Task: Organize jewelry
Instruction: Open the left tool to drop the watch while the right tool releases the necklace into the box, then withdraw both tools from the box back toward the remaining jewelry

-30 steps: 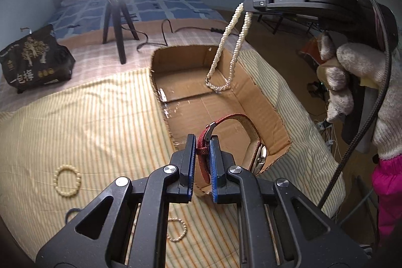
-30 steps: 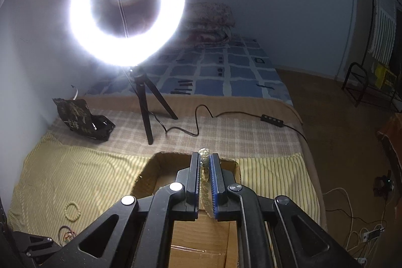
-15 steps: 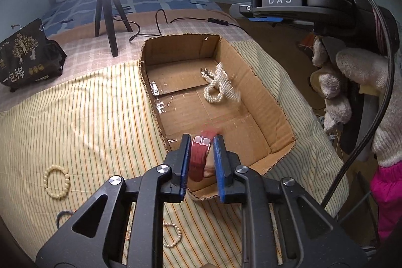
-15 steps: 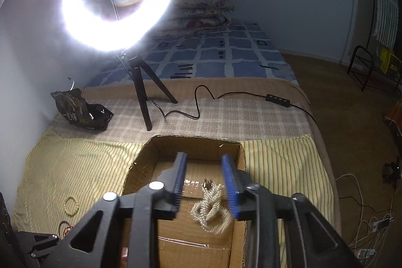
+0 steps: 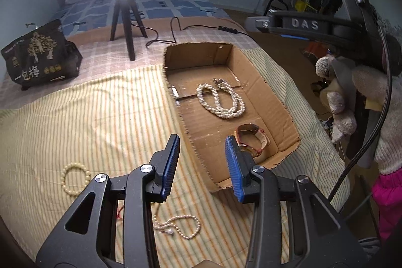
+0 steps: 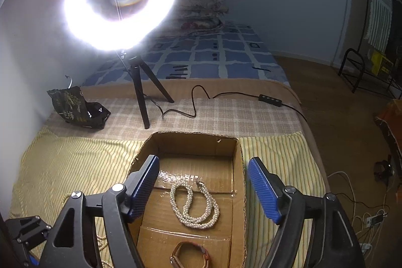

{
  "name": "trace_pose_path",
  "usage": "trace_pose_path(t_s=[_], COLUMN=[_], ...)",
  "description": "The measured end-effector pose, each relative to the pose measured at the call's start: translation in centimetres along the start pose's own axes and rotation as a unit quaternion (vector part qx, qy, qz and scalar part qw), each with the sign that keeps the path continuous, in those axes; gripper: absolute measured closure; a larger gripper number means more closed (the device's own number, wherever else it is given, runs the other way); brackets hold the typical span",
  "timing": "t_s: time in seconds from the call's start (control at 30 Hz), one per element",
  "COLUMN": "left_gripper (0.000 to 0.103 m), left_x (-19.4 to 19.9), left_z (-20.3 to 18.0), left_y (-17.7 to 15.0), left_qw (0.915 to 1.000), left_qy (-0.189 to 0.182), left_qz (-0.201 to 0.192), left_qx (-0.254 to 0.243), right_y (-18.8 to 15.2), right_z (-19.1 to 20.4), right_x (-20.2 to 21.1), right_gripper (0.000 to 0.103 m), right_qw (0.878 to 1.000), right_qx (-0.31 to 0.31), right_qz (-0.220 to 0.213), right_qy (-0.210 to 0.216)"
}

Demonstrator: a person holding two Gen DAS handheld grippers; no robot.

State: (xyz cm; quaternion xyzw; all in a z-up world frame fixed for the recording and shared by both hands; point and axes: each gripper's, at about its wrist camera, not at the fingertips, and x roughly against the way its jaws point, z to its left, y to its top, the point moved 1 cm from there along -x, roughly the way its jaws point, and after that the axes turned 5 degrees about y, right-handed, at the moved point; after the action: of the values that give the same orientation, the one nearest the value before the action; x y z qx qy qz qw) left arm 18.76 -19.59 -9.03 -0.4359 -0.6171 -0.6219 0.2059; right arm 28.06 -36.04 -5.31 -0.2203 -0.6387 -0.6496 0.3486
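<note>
An open cardboard box (image 5: pixel 263 82) (image 6: pixel 238 160) lies on a striped cloth. Inside it lie a pearl necklace (image 5: pixel 221 102) (image 6: pixel 196 207) and a red-strapped watch (image 5: pixel 253 137) (image 6: pixel 189 255). My left gripper (image 5: pixel 202 165) is open and empty above the box's near left edge. My right gripper (image 6: pixel 203 190) is open and empty above the box; its body (image 5: pixel 301 24) shows at the right of the left wrist view. On the cloth outside the box lie a cream bead bracelet (image 5: pixel 75 178) and a thin pearl chain (image 5: pixel 178 227).
A ring light on a tripod (image 6: pixel 140 92) stands behind the box, its cable (image 6: pixel 226 97) running right. A black snack bag (image 5: pixel 40 57) (image 6: pixel 78 107) sits at the far left. The bed's right edge drops to the floor.
My left gripper opened and let go of the watch, which now lies in the box. My right gripper opened wider; the dropped pearl necklace has settled on the box floor.
</note>
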Motion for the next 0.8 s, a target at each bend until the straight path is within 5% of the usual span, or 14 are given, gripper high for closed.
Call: trace_pose_path(t_s=[0.2, 0.33, 0.43, 0.53, 0.8], left_gripper=[0.066, 0.066, 0.065, 0.054, 0.054], left_x=[1.7, 2.9, 3.8, 4.6, 6.4], left_z=[2.1, 4.2, 6.0, 8.0, 12.6], left_y=[0.0, 0.0, -0.1, -0.3, -1.1], left_qw=[0.9998, 0.9995, 0.999, 0.9983, 0.9959], left_qy=[0.01, 0.018, 0.027, 0.033, 0.055], left_qz=[-0.014, -0.021, -0.025, -0.027, -0.036], left_qx=[0.006, 0.017, 0.026, 0.04, 0.063], right_y=[-0.4, -0.9, -1.4, -2.1, -4.8], right_z=[1.1, 1.8, 2.7, 3.7, 7.4], right_x=[0.8, 1.9, 2.7, 3.8, 5.6], right_gripper=[0.027, 0.014, 0.014, 0.014, 0.016], right_qw=[1.0, 1.0, 1.0, 1.0, 0.999], right_qx=[0.004, 0.007, 0.008, 0.009, 0.022], right_qz=[0.003, -0.005, -0.008, -0.015, -0.013], right_qy=[-0.015, -0.026, -0.019, -0.011, 0.035])
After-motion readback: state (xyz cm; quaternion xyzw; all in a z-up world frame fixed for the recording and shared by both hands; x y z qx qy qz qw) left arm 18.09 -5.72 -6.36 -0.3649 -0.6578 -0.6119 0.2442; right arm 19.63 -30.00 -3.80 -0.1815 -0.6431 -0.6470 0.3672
